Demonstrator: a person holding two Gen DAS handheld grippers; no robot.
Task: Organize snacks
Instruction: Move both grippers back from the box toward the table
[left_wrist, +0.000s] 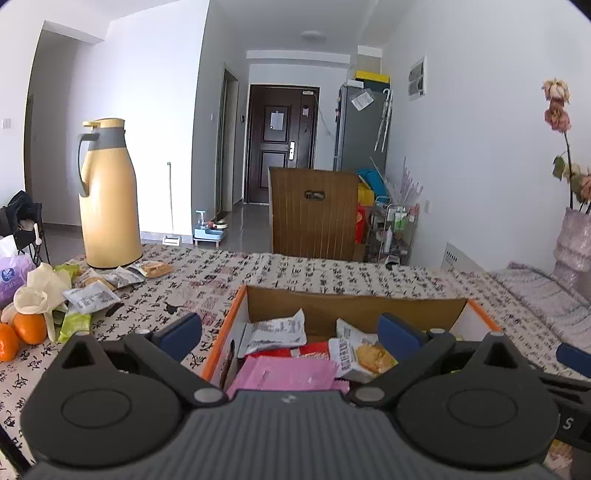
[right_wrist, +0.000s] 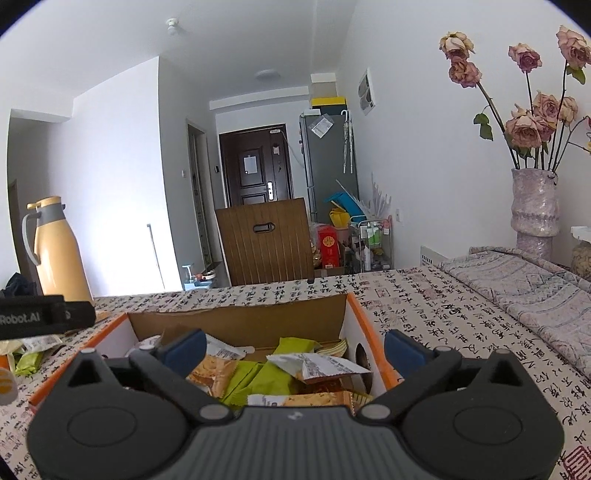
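Two views show you the same cardboard box (left_wrist: 354, 306) of snacks, each partly blocked by the gripper body.

From your left wrist, the left gripper (left_wrist: 290, 330) stands wide open with nothing between its fingers, poised over the box's near-left corner. Its body hides the near edge of a pink packet (left_wrist: 284, 373); a white packet (left_wrist: 275, 330) lies behind it. Left of the box, loose packets (left_wrist: 92, 295) and oranges (left_wrist: 22, 330) sit by a yellow flask (left_wrist: 109, 195), the pile cut off at the frame edge. The box rests on a calligraphy-print cloth (left_wrist: 332, 275).

From your right wrist, the right gripper (right_wrist: 293, 350) is equally spread and empty above green packets (right_wrist: 258, 376) inside the box. Right of the box, a vase (right_wrist: 533, 206) of dried roses stands against the wall.
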